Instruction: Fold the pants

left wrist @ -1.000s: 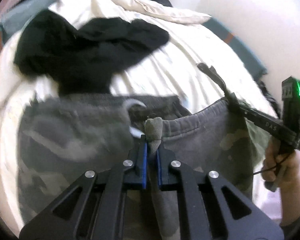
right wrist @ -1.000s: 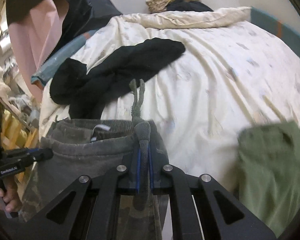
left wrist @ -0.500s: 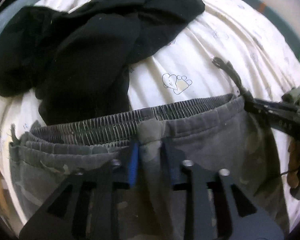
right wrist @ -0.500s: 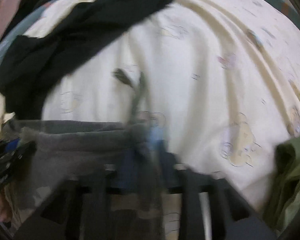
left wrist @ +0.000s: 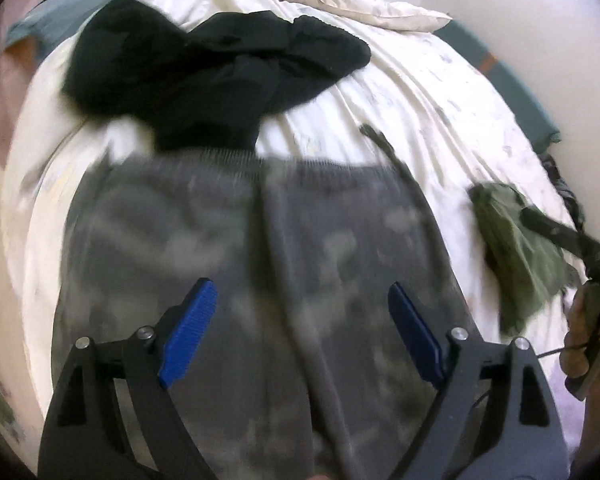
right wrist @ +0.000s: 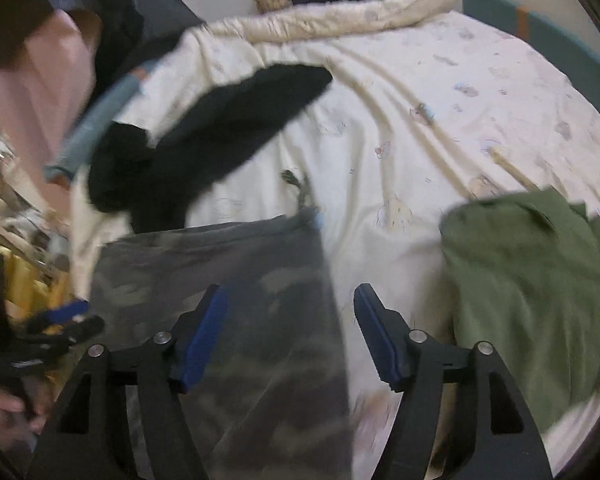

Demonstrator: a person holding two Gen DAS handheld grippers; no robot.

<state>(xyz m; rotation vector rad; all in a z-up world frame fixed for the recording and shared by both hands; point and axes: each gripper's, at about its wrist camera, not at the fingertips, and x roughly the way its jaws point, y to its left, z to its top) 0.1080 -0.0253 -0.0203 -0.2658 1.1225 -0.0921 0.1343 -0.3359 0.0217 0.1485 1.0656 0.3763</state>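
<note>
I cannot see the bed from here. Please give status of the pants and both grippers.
Left hand-held gripper and right hand-held gripper: jaws opening, nothing gripped. Camouflage pants flat on bed, waistband far side. Black garment touches waistband; green garment lies apart.

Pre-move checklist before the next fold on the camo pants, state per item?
1. Left gripper free of cloth: ok, jaws opening, nothing pinched between them.
2. Right gripper free of cloth: ok, jaws opening, pads clear of the fabric.
3. Camo pants lying on the bedsheet: ok, waistband at the far end.
4. Pants smooth, no wrinkles: cannot tell, frames blurred.
5. Black garment clear of the pants: not ok, it meets the waistband.
6. Green garment clear of the pants: ok, sheet shows between them.
</note>
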